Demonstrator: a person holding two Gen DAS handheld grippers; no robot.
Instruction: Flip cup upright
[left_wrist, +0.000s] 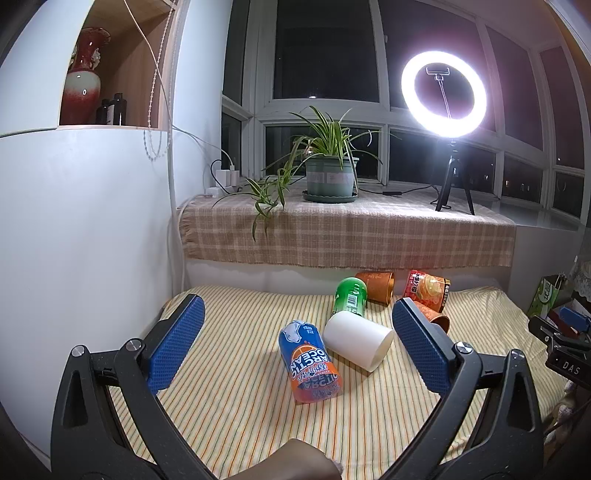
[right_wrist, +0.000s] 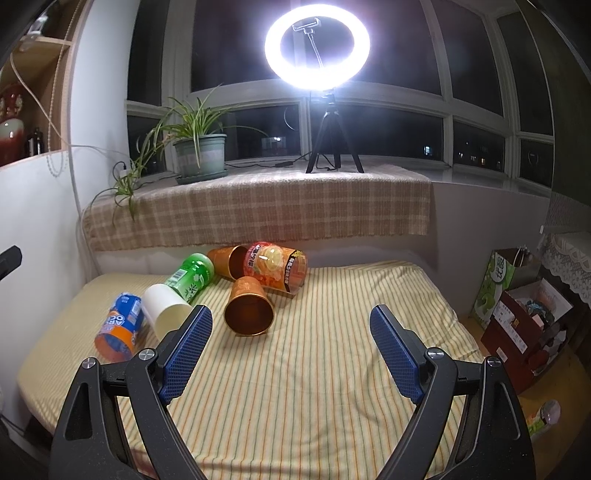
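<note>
Striped cloth (right_wrist: 314, 369) under toppled cups; ring light (right_wrist: 317, 46) on windowsill.

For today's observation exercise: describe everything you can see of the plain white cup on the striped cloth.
The white cup is a plain, unmarked, slightly tapered cylinder, matte like plastic or paper. It lies on its side on the striped cloth, open mouth toward the cameras, closed base toward the green cup, which it seems to touch. The blue-and-orange cup lies close beside it. Neither gripper touches it.

Glowing ring light (right_wrist: 317, 46) on sill before dark windows (left_wrist: 325, 48)
</note>
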